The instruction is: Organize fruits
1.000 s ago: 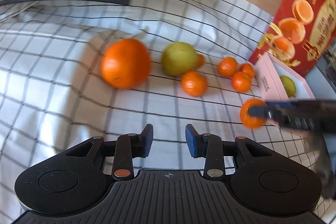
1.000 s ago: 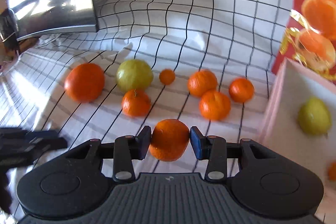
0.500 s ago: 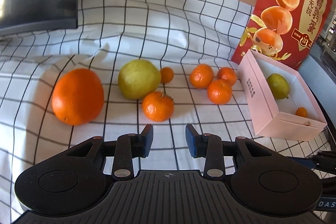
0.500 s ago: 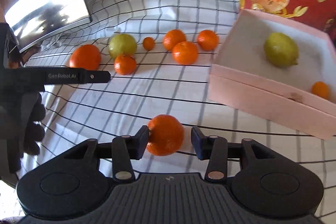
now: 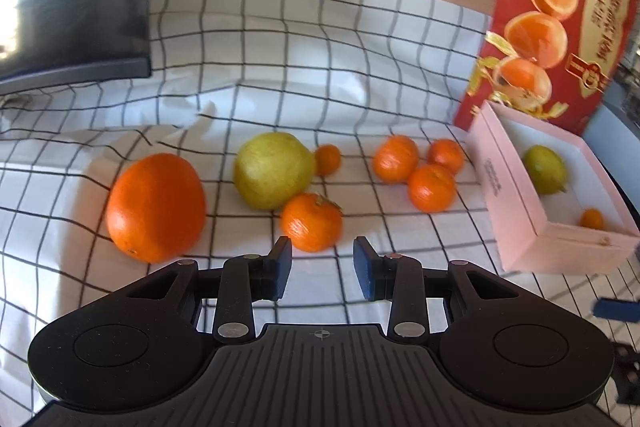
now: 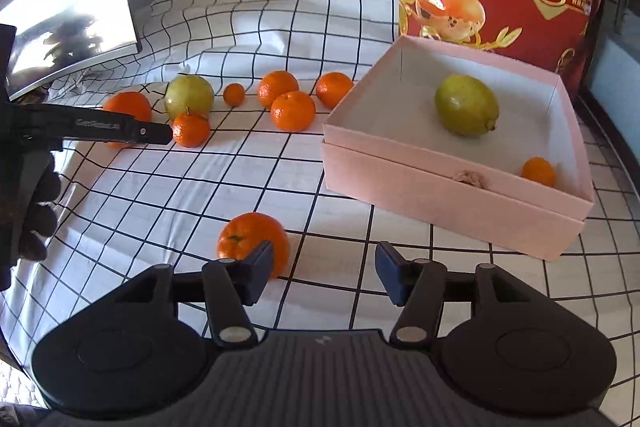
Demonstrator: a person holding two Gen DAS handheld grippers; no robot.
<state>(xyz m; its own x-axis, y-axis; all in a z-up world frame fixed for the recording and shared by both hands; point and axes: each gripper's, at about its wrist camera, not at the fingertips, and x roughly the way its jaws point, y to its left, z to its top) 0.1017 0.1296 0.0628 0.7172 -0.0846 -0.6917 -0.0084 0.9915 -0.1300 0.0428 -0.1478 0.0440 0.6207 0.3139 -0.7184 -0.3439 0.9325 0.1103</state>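
Fingers [image 6: 258, 269] apart, mandarin [image 6: 250, 241] loose

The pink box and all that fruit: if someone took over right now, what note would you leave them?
Right gripper: open, empty; a tangerine lies on the cloth by its left finger, outside the pink box.
Left gripper: open, empty, facing another tangerine.
Done: a green lemon and a tiny orange are in the box.
Left: the big orange, the pear and the remaining small oranges on the cloth.
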